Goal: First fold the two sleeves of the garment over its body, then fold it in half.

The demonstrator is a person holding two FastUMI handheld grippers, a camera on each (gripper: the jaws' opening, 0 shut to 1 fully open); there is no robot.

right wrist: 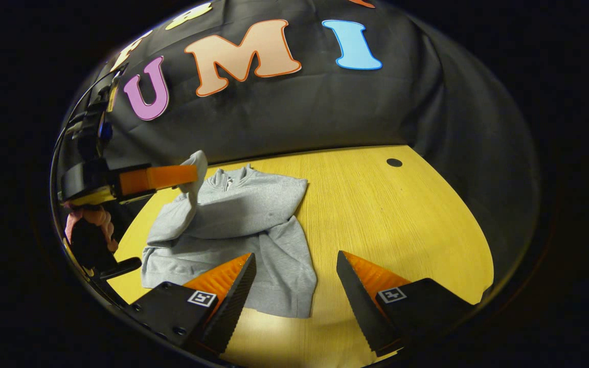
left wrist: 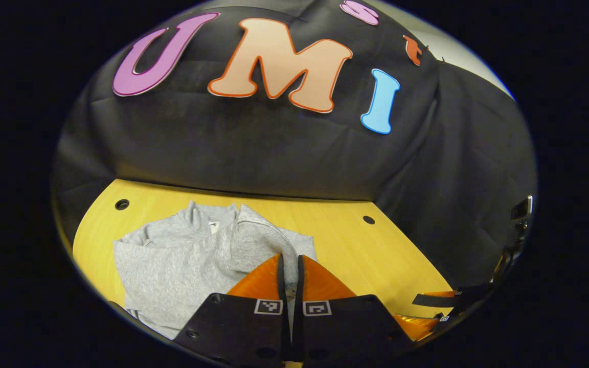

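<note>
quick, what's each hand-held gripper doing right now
Left hand-held gripper: closed on the sleeve, lifting it above the sweater.
Right hand-held gripper: open, holding nothing, over the sweater's hem.

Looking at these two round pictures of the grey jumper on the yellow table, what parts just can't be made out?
- Left gripper view: the left gripper covers the near edge of the grey knitted sweatshirt.
- Right gripper view: the left sleeve, lifted by that gripper, hides the fabric behind it.
- Right gripper view: the open right gripper covers the hem's near left corner on the yellow wooden table.
</note>
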